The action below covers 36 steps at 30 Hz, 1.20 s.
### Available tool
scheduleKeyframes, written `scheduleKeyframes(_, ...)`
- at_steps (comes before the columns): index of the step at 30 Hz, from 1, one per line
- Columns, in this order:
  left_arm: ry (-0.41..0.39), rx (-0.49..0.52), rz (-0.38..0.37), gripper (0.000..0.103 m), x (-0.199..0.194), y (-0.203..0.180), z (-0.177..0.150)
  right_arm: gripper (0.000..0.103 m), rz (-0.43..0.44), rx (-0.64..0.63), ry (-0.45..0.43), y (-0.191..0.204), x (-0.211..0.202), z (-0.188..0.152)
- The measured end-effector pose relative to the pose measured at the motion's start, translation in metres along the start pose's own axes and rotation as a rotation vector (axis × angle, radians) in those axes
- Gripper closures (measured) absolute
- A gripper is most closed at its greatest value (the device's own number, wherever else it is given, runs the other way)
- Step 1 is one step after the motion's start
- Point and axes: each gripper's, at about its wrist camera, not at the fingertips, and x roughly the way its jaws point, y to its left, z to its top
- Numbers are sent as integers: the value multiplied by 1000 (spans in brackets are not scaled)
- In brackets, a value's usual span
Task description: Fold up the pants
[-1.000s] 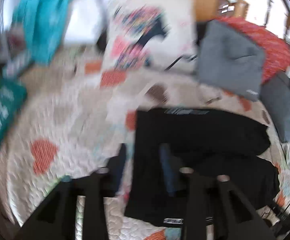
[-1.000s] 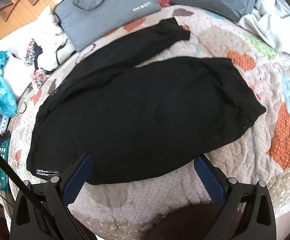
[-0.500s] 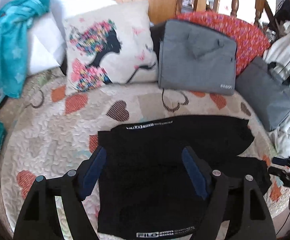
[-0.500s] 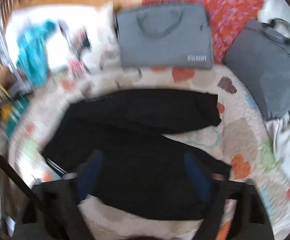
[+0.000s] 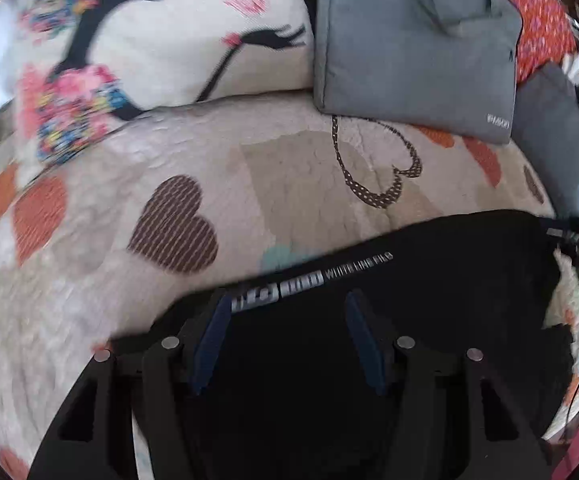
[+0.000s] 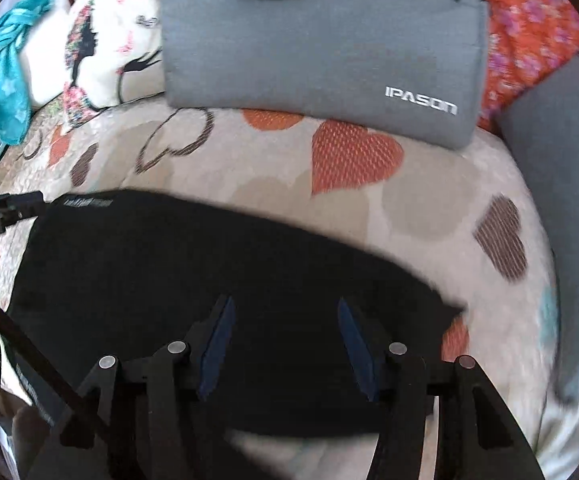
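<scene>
Both tongs have been lowered toward the pants [image 5: 429, 320] on the bed [image 5: 289, 184]. Left tongs [image 5: 287, 308] and right tongs [image 6: 283, 312] are spread at 6 o'clock; grasping is judged imminent.

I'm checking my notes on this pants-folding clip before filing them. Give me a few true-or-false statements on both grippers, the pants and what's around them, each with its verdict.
1. Both grippers are open. True: the left gripper and the right gripper each show a wide gap between the fingers.
2. The black pants lie on a heart-patterned quilt. True.
3. The right gripper is clamped on a pant leg. False: its fingers are spread over the cloth, gripping nothing.
4. The gray bag lies on top of the pants. False: it sits beyond them, with bare quilt between.
5. White lettering runs along one pants edge. True.
</scene>
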Motion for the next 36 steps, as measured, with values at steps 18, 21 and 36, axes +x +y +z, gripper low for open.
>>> scheduleKeyframes(18, 54, 206, -113, 75, 42, -20, 8, 61, 28, -139, 0, 17, 52, 17)
scheduleKeyframes(21, 50, 216, -132, 86, 35, -21, 5, 97, 80, -109, 9, 21, 45, 13)
scheduleKeyframes(36, -141, 140, -132, 88, -75, -38, -60, 98, 92, -24, -100, 57, -41, -47)
